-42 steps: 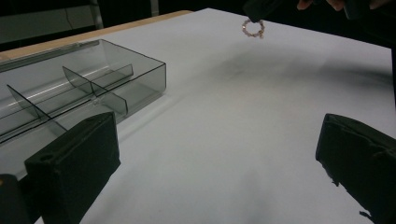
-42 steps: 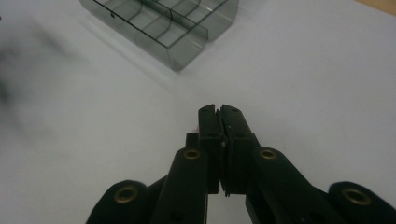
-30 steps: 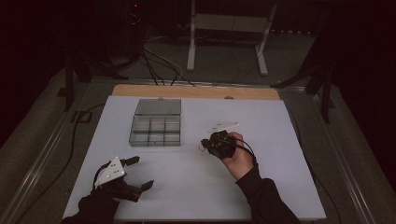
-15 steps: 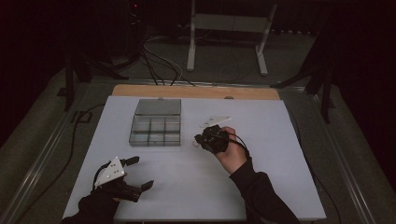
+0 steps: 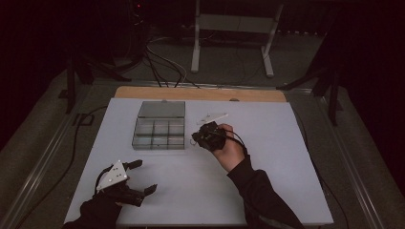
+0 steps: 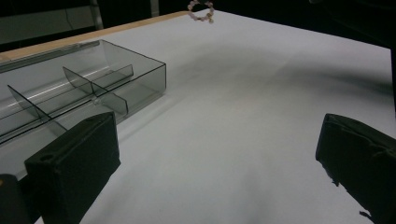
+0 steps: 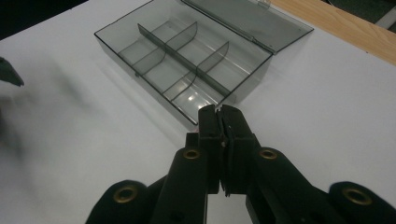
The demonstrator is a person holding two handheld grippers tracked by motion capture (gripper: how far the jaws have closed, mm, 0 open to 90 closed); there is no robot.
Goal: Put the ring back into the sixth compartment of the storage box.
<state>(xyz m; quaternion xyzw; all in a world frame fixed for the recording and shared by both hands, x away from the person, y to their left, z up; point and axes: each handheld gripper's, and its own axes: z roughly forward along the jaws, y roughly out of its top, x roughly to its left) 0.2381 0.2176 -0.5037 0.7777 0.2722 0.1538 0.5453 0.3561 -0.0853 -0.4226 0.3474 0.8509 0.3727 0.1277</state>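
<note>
A clear compartment box (image 5: 160, 133) (image 7: 187, 65) (image 6: 70, 93) stands on the white table (image 5: 267, 181) with its lid laid open behind it; its cells look empty. My right gripper (image 5: 196, 138) (image 7: 220, 112) hovers just right of the box's near corner and points at it, jaws pressed together. A small pink bead bracelet (image 5: 192, 143) (image 6: 201, 9) dangles from its tip. My left gripper (image 5: 144, 175) (image 6: 219, 158) rests near the front left edge, jaws wide apart with bare table between them.
A thin white strip (image 5: 212, 116) lies on the table behind the right hand. A wooden edge (image 5: 200, 93) runs along the table's far side. Cables and a stand's legs (image 5: 229, 43) sit on the floor beyond.
The right hand has moved left toward the box with the bracelet hanging from its tip. The left gripper has stayed where it was.
</note>
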